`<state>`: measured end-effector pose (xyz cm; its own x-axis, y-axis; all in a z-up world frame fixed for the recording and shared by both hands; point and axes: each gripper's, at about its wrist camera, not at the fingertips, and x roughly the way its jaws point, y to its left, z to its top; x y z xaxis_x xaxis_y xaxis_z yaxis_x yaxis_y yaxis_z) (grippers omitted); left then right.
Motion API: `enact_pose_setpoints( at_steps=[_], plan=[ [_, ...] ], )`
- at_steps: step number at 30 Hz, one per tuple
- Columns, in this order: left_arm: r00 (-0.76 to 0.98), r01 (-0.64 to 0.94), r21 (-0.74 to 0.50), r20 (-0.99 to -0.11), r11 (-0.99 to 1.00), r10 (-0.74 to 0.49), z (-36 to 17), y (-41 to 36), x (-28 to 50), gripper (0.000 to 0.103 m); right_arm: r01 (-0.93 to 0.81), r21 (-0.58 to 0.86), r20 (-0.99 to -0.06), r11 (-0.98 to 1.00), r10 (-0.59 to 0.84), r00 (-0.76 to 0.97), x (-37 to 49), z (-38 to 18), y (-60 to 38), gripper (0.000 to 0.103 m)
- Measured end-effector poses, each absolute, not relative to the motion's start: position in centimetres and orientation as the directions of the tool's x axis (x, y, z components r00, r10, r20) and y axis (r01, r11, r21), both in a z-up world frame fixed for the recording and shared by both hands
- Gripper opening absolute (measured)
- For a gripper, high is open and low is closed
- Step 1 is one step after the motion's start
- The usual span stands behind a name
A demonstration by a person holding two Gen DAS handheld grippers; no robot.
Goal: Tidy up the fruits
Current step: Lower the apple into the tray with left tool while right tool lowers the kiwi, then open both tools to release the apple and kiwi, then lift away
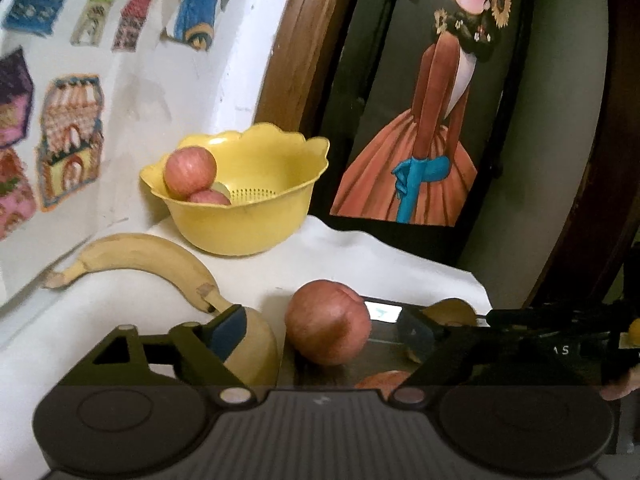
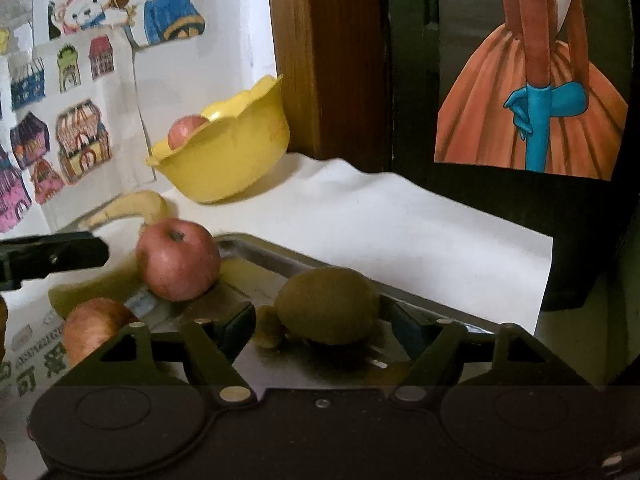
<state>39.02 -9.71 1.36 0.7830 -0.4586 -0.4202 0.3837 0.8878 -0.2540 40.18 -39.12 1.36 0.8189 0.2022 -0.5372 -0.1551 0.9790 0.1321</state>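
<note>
Straddled the loose apple (image 1: 326, 324) with the left claw (image 1: 320, 332), released; bracketed the kiwi (image 2: 328, 304) on the metal tray (image 2: 280, 256) with the right claw (image 2: 322, 332), likewise released. Probably bound for the yellow bowl (image 1: 240, 216) at the desk's (image 2: 400, 216) back, two apples (image 1: 190, 172) inside. Crowded on the left by the banana (image 1: 152, 256).

Yellow scalloped bowl (image 1: 248, 208), perforated base, holding pink-red streaked apples (image 1: 190, 172). Beside bowl: pale yellow banana (image 1: 148, 256). Near bowl, on white cloth (image 2: 380, 216), steel-grey tray (image 2: 280, 258): red apple (image 2: 178, 264), brown-green kiwi (image 2: 328, 306).
</note>
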Motion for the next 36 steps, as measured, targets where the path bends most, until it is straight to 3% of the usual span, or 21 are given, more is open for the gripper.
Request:
enact_pose_setpoints(
  at_steps=[5,12,22,36],
  plan=[
    [0.808,0.371,-0.254,-0.386,0.893,-0.445,3.1,-8.8,36.2,0.101,-0.163,0.132,-0.484,0.978,0.207,0.85,37.4,3.3,-38.6,0.089],
    [0.844,0.344,-0.259,-0.335,0.902,-0.418,5.2,-7.4,30.7,0.102,-0.174,0.101,-0.398,0.98,0.2,0.895,30.8,6.4,-36.7,0.102],
    [0.876,0.311,-0.236,-0.306,0.921,-0.374,6.8,-6.0,22.5,0.103,-0.161,0.081,-0.287,0.984,0.178,0.941,19.8,8.6,-33.3,0.102],
    [0.906,0.223,-0.158,-0.329,0.962,-0.265,4.4,-5.0,14.7,0.103,-0.013,0.109,-0.268,0.994,0.042,0.963,10.6,5.0,-29.5,0.102]
  ],
)
